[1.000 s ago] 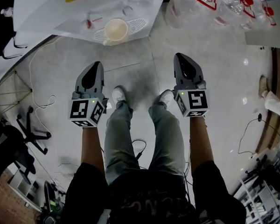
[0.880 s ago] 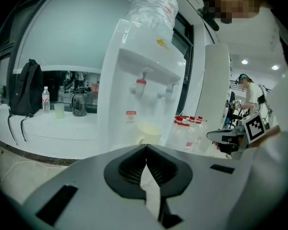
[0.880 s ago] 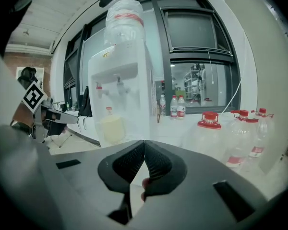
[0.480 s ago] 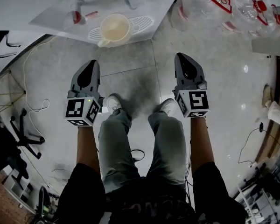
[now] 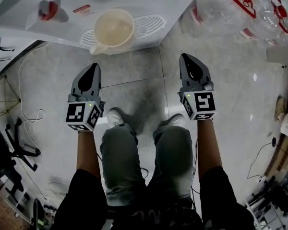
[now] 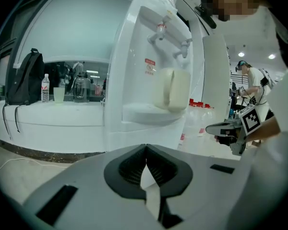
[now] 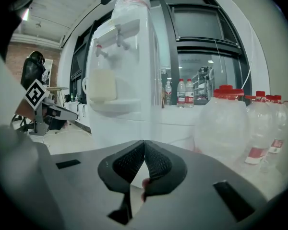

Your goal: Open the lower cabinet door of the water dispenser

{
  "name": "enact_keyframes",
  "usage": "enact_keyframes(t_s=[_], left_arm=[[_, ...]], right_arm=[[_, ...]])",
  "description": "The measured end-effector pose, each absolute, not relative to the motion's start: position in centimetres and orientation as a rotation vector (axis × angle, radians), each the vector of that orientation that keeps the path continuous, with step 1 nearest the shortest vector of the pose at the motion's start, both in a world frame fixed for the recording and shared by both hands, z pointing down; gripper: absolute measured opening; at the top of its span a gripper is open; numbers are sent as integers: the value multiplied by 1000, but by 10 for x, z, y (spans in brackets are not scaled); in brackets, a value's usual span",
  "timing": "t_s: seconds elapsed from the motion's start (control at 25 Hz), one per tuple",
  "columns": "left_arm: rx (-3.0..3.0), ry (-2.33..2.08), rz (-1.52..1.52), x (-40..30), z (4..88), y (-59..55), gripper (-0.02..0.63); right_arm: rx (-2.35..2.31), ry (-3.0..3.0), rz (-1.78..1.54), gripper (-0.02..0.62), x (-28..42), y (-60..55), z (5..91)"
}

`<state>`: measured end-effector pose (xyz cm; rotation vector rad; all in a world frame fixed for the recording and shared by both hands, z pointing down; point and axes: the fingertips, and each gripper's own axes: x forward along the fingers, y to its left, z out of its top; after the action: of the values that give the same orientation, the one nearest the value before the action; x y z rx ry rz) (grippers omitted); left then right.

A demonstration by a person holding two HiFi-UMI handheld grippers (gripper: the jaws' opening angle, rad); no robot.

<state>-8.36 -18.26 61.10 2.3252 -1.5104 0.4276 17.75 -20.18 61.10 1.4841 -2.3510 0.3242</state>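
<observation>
The white water dispenser (image 5: pixel 110 13) stands in front of me, seen from above in the head view, with a cream cup (image 5: pixel 114 30) on its drip tray. Its front shows in the left gripper view (image 6: pixel 149 80) and the right gripper view (image 7: pixel 120 80). The lower cabinet door is hidden behind the gripper bodies. My left gripper (image 5: pixel 94 66) (image 6: pixel 145 146) is shut and empty. My right gripper (image 5: pixel 184 57) (image 7: pixel 144 142) is also shut and empty. Both point at the dispenser, a short way off it, one on each side of my knees.
Large empty water bottles (image 5: pixel 240 8) (image 7: pixel 230 123) with red labels stand to the right of the dispenser. Cables (image 5: pixel 29 95) and an office chair base (image 5: pixel 19 147) lie on the floor at left. A counter with a backpack (image 6: pixel 21 78) is further left.
The dispenser top and the cup have grown larger and slid lower in the head view. My knees have bent. Both grippers stay shut and side by side.
</observation>
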Motion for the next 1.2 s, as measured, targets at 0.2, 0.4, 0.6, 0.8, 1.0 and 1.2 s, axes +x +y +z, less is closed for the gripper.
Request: enact_keyframes(t_s=[0.2,0.4,0.6,0.8,1.0,1.2], left_arm=[[2329,-1530,425,-84,647,-191,11],[2325,-1547,412,-88,675,-197,11],[2359,-1568,407,-90,691,-205,10],[2360,-1604,388,-99,703,-211,9],[2364,-1609,402,-100,708,-210,9],[2365,-1608,413,-99,716,-208,11]], right_arm=[[1464,-2364,303,14,177,-213,649],[1450,-2381,297,14,176,-224,679],[1419,-2388,323,14,178,-232,710],[1393,-2437,299,28,171,-245,726],[1341,-2477,291,88,169,-259,734],[1249,-2517,304,196,159,-274,739]])
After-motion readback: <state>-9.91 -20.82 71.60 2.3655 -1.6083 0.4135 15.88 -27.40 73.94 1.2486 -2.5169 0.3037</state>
